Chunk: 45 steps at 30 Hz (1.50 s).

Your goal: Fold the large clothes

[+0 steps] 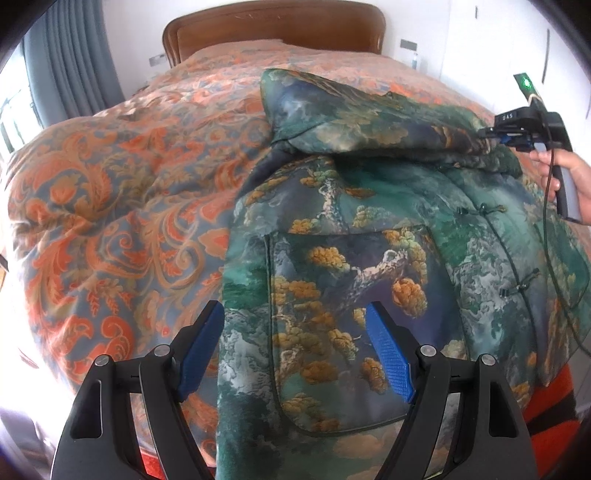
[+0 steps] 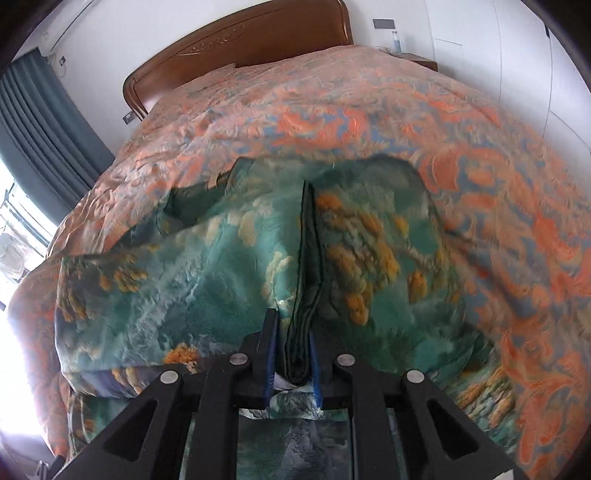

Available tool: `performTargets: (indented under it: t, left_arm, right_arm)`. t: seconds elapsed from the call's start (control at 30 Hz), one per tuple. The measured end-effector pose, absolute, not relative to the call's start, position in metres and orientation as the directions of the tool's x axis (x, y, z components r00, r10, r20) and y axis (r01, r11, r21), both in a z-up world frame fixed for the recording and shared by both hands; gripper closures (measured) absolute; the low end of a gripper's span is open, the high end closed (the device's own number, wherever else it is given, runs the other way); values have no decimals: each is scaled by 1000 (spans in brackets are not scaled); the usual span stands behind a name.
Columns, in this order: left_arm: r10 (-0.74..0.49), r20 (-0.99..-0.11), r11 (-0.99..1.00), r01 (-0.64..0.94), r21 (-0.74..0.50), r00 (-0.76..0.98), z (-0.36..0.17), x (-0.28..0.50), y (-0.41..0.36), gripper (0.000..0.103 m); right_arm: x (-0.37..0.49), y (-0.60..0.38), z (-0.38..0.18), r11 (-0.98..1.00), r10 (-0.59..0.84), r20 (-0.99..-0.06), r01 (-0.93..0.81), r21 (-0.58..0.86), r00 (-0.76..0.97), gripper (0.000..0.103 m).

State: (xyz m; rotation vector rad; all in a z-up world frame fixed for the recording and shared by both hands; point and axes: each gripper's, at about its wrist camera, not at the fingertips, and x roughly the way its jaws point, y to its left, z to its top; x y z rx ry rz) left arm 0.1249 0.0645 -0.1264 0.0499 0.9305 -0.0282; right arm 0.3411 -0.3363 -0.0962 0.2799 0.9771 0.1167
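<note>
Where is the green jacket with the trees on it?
The green tree-print padded jacket lies on the orange patterned bedspread, toward the left wrist view's right side.

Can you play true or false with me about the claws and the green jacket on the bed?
1. The right claw is pinching the green jacket. True.
2. The left claw is squeezing the jacket. False: its jaws stand open above it.
3. The jacket lies on an orange patterned bedspread. True.
4. The headboard is white metal. False: it is brown wood.
5. A sleeve is folded across the jacket. True.
</note>
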Motion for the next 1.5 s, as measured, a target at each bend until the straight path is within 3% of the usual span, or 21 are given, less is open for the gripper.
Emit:
performTargets:
  t: [0.7, 0.9, 0.97, 1.07, 1.2, 1.27, 1.33, 1.5]
  left_arm:
    - [-22, -806, 999, 32, -4, 591, -119, 144, 68, 22]
    - [-56, -767, 998, 33, -46, 639, -85, 196, 74, 22]
    - [-83, -749, 995, 14, -97, 658, -72, 223, 83, 14]
    - [-77, -760, 994, -9, -108, 645, -65, 277, 86, 13]
    - [14, -789, 999, -32, -8, 614, -84, 335, 70, 14]
    - [153, -813, 987, -130, 95, 561, -102, 362, 75, 21]
    - [236, -823, 963, -239, 125, 517, -118, 375, 96, 21]
    - [338, -844, 917, -348, 196, 417, -153, 378, 135, 20]
  right_arm:
    - [344, -300, -97, 959, 266, -774, -80, 270, 574, 88]
    - [349, -296, -105, 960, 265, -782, -75, 271, 565, 88]
    - [347, -296, -106, 962, 260, -785, -77, 264, 562, 87]
    - [341, -295, -103, 962, 258, -783, -80, 260, 566, 87]
    - [334, -290, -100, 954, 286, -772, -93, 285, 568, 87]
    - [334, -286, -102, 953, 290, -773, -94, 289, 564, 87]
    - [335, -284, -105, 951, 291, -775, -85, 296, 561, 86]
    - [342, -270, -112, 918, 369, -763, -80, 389, 531, 82]
